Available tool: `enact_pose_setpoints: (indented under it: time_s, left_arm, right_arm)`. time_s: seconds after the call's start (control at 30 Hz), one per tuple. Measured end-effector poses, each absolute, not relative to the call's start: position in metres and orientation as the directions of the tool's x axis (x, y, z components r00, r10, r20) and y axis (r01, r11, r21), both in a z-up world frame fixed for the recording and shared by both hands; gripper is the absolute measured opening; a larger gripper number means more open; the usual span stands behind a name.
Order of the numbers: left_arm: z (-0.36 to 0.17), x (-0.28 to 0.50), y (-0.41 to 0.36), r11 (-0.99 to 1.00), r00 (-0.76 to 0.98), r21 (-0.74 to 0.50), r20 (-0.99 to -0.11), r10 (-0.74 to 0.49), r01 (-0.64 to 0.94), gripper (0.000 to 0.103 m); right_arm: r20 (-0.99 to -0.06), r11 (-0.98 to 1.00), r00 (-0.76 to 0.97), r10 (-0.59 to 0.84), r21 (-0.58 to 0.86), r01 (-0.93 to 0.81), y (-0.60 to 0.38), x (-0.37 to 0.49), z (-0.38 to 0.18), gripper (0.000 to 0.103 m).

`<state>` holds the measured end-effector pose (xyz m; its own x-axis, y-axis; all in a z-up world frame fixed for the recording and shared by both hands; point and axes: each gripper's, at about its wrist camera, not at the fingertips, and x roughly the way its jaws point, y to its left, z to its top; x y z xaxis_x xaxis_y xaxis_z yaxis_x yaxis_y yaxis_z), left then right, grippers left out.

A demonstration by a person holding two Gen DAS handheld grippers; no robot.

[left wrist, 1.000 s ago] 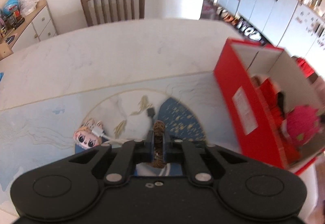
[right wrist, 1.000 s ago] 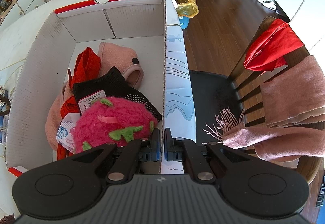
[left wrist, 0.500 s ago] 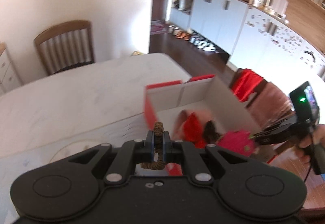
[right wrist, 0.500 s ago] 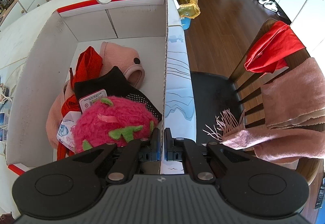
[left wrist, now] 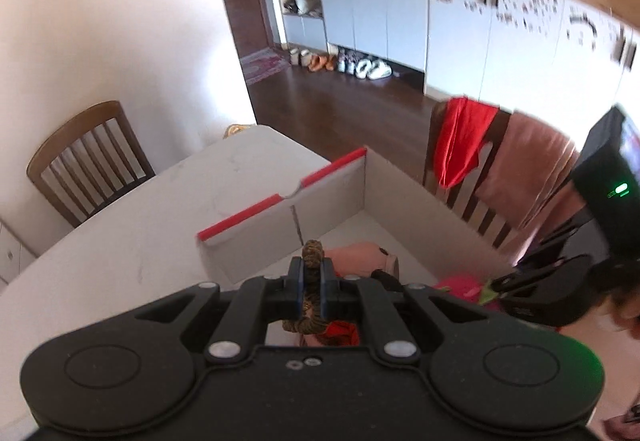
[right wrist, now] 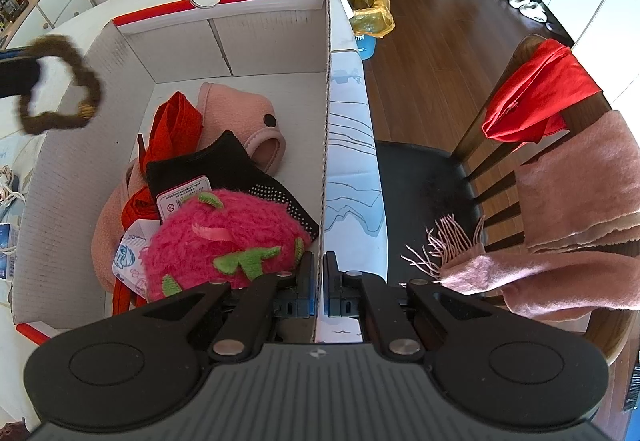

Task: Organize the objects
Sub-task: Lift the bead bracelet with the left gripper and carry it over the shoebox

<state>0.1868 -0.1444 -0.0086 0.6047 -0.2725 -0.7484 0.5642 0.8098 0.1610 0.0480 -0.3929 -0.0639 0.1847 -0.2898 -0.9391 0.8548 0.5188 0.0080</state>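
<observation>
A brown braided hair ring is pinched in my left gripper, which is shut on it above the near left wall of the red-and-white cardboard box. From the right wrist the ring hangs off the left fingers over the box's left wall. My right gripper is shut on the box's right wall. Inside lie a fuzzy pink strawberry plush, a black sock with a label, a pink fleece piece and red fabric.
A wooden chair draped with a red cloth and a pink fringed scarf stands just right of the table. A bin with a yellow bag sits past the table's far corner. Another chair stands at the far side.
My left gripper has swung right and risen a little with the hair ring, from over the blue mat to above the box. The ring now shows in the right wrist view. The right gripper has stayed put.
</observation>
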Motion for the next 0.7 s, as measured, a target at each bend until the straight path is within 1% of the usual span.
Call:
enact_pose_setpoints:
  time_s: [0.1,0.33,0.53,0.7]
  left_arm:
    - [-0.026,0.192,-0.159,0.791,0.608,0.218,-0.76,-0.23,0.571,0.006]
    - [-0.054,0.203,-0.173,0.775,0.598,0.271,-0.784,-0.166,0.571,0.006]
    - [-0.073,0.214,-0.177,0.779,0.568,0.276,-0.814,-0.122,0.563,0.006]
    - [-0.084,0.215,-0.175,0.786,0.513,0.234,-0.85,-0.119,0.572,0.006]
  right_arm:
    - [-0.939,0.52,0.185,-0.291,0.008,0.854,-0.392,0.049,-0.064,0.003]
    - [-0.939,0.521,0.185,-0.29,0.007,0.854,-0.392,0.049,-0.063,0.003]
    - [-0.939,0.522,0.185,-0.291,0.006,0.853,-0.392,0.049,-0.063,0.003]
    - [-0.939,0.525,0.184,-0.29,0.005,0.851,-0.392,0.049,-0.063,0.003]
